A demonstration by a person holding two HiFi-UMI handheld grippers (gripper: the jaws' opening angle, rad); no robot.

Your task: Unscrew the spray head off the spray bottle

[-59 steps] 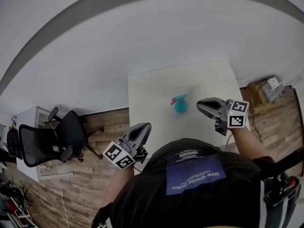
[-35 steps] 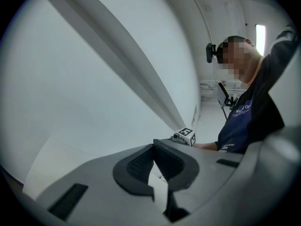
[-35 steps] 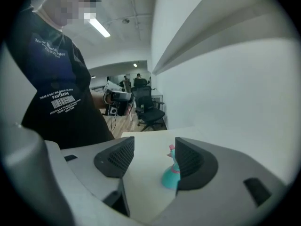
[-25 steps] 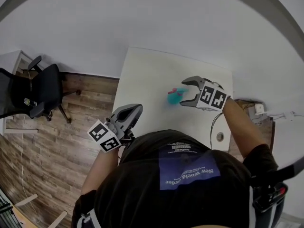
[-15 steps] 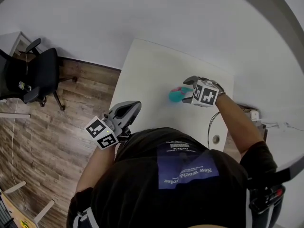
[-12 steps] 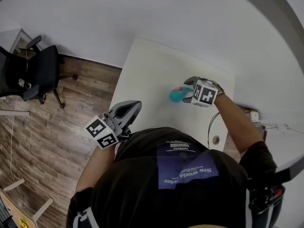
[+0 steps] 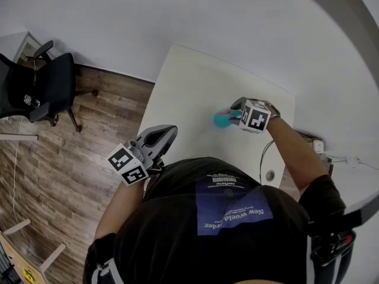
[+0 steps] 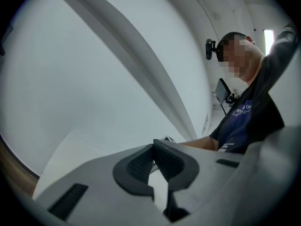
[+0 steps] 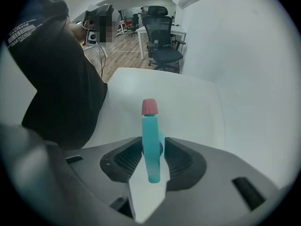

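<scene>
Since a second ago the right gripper (image 7: 235, 112) has dropped from beside the spray bottle (image 7: 221, 120) to right over it and tipped to point steeply down. Its jaws have just been closing with the spray head (image 9: 151, 145) between them. The left gripper (image 7: 170, 132) has hardly shifted.

Head view: the teal spray bottle stands upright near the middle of the white table (image 7: 189, 87). The right gripper covers its top from the right, marker cube facing up. The left gripper hangs by the table's near left corner, just in front of the person's black shirt (image 7: 225, 229) and well apart from the bottle. A black office chair (image 7: 44, 87) stands on the wooden floor (image 7: 89, 152) at the left.

Left gripper view: the jaws are pressed together with nothing in them, pointing roughly level along a white wall (image 8: 94, 79). A corner of the table shows below, and the person's arm (image 8: 200, 144) lies beyond the tips.

Right gripper view: the jaws are about half closed on the spray head, with a ribbed pad against each side of it near the collar. The head's teal bar runs up the middle, with a pink nozzle (image 9: 149, 106) at its far end. The table lies below, and the chair stands beyond it.
</scene>
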